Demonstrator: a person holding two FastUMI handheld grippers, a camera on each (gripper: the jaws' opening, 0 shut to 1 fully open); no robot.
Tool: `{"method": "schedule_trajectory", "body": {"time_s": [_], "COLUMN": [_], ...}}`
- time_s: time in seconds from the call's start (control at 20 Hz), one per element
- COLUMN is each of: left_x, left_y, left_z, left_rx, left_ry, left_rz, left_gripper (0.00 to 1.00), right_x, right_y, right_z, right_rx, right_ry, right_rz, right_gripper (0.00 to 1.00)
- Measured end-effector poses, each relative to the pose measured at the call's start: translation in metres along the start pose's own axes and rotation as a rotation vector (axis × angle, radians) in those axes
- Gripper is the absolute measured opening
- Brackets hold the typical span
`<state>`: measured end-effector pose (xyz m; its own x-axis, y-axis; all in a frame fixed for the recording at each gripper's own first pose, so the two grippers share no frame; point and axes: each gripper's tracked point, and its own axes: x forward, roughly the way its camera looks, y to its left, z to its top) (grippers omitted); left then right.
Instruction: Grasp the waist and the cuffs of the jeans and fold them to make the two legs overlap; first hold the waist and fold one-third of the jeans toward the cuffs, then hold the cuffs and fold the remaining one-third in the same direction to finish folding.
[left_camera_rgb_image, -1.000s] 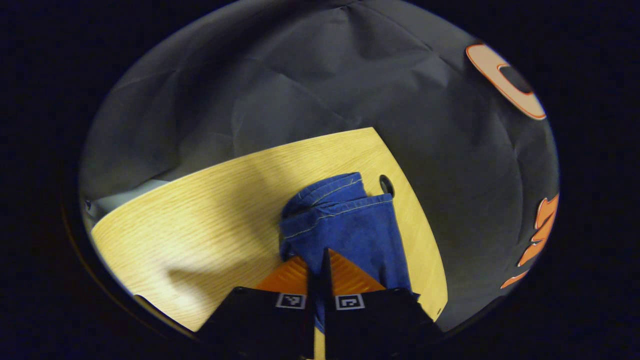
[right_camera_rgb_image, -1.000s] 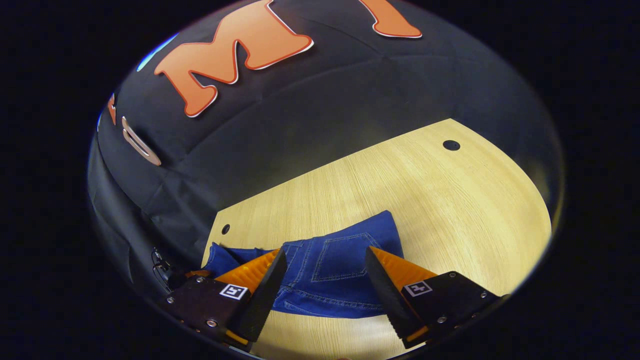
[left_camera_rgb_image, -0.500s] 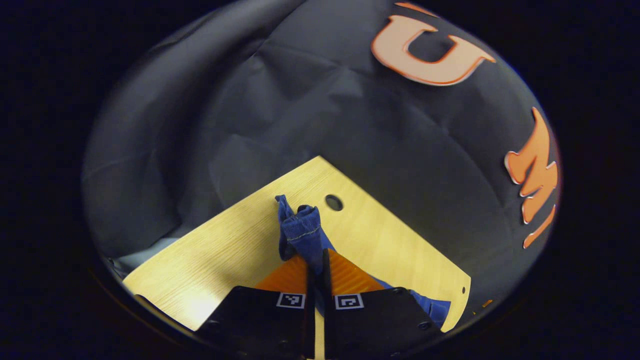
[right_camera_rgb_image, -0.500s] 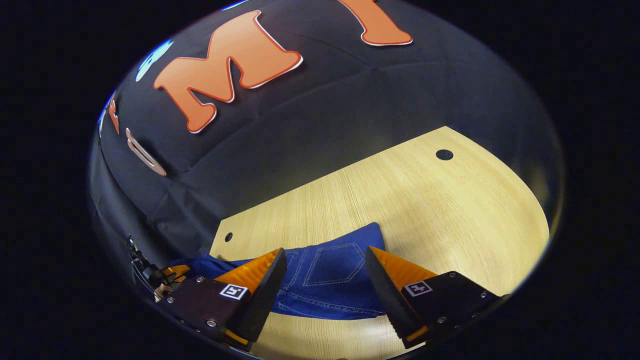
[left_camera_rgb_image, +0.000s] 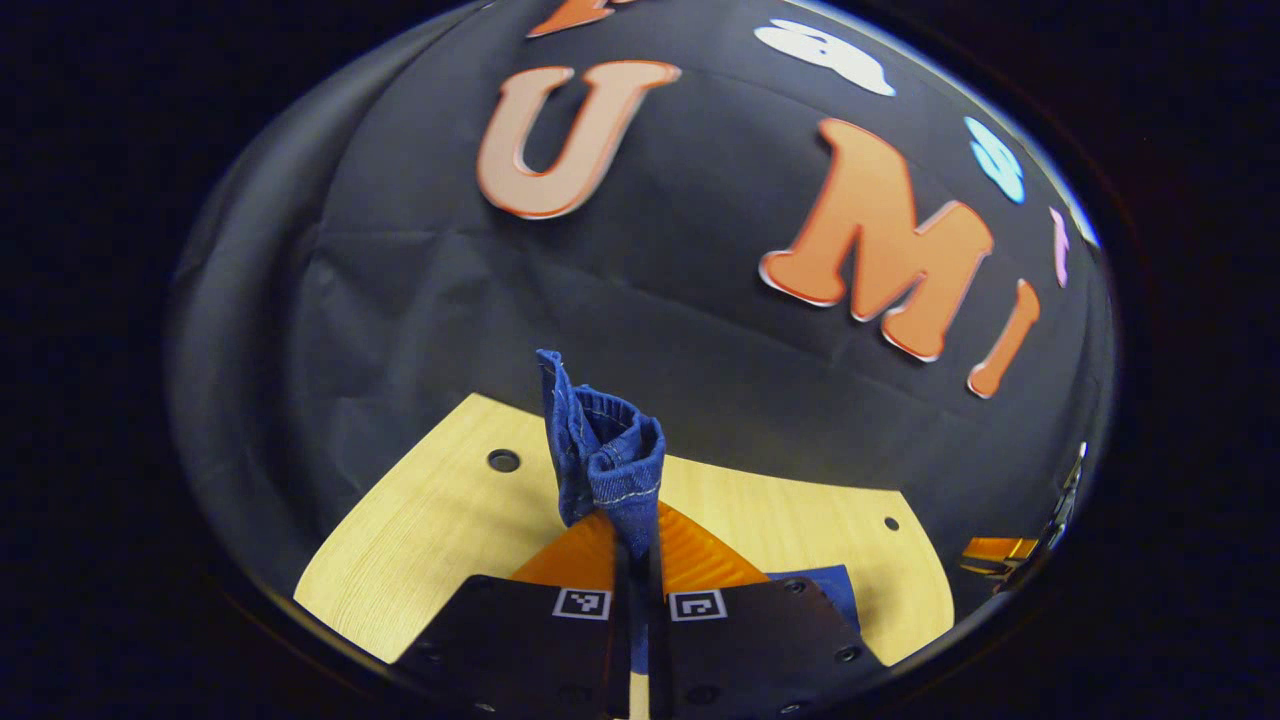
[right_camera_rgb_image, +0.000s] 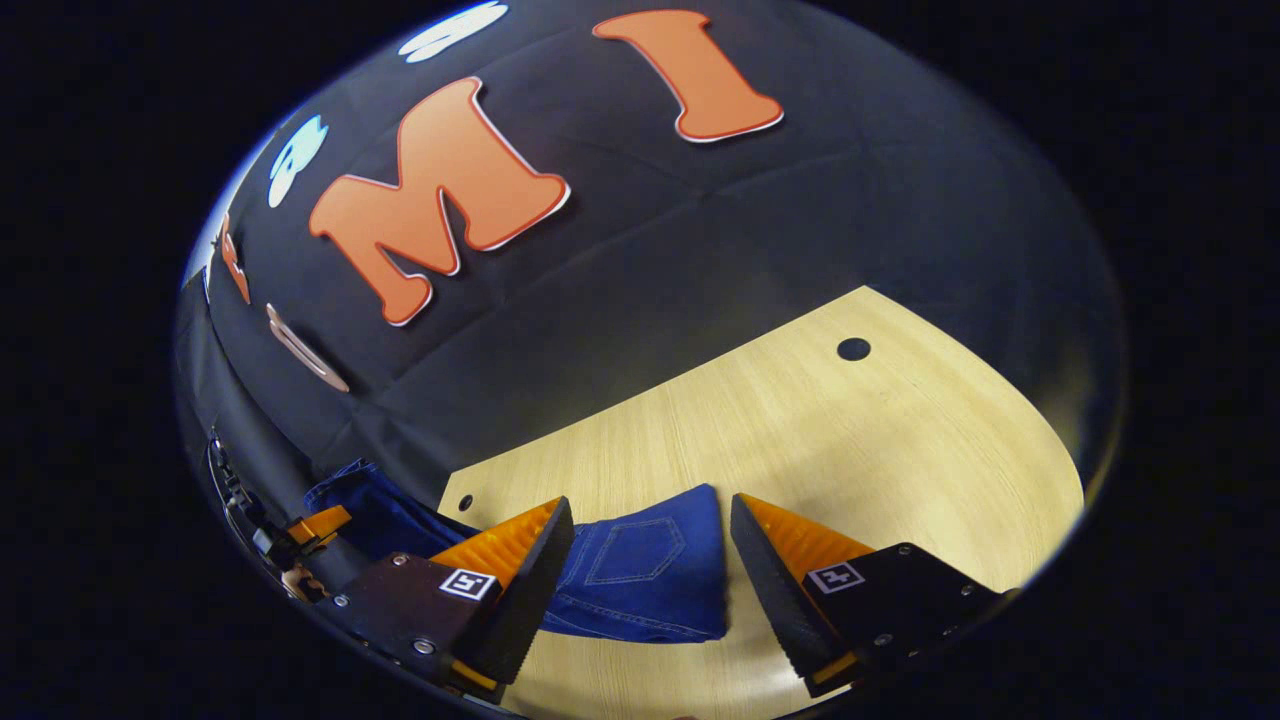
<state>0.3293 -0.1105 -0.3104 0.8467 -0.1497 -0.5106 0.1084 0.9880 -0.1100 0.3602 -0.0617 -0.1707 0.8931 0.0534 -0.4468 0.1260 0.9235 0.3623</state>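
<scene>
— How do the left gripper's (left_camera_rgb_image: 638, 545) jaws stand?
— Clenched on the jeans' (left_camera_rgb_image: 610, 465) bunched cuffs, which stick up above the fingertips, lifted off the table (left_camera_rgb_image: 430, 530).
— And the right gripper (right_camera_rgb_image: 650, 535)?
— Its jaws gape wide, gripping nothing. The folded waist part, pocket up, lies flat between them near the table's front edge, while denim trails off past the table's left corner.

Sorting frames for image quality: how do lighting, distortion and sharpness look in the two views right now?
Left gripper view: strong fisheye bend, table edge curves; jeans cuff sharp in the left tool; dim rim. Right gripper view: same bend, table brightly lit, dark shadow under the open right tool; no motion blur.
</scene>
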Motion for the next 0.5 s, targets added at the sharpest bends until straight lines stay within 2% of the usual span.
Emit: {"method": "schedule_trajectory", "body": {"time_s": [0.25, 0.4, 0.5], "left_x": [0.015, 0.026, 0.036], "left_y": [-0.107, -0.166, -0.203], "left_z": [-0.019, -0.059, -0.104], "left_rx": [0.104, 0.153, 0.160], "left_ry": [0.056, 0.107, 0.194], "left_rz": [-0.110, -0.176, -0.217], "left_gripper": [0.07, 0.07, 0.07], "right_x": [-0.025, -0.036, -0.041], "right_y": [-0.058, -0.086, -0.104], "right_z": [-0.004, -0.006, -0.010], "right_rx": [0.058, 0.086, 0.092], "right_ry": [0.004, 0.002, 0.009], "right_rz": [-0.047, -0.077, -0.104], "right_gripper": [0.97, 0.97, 0.97]}}
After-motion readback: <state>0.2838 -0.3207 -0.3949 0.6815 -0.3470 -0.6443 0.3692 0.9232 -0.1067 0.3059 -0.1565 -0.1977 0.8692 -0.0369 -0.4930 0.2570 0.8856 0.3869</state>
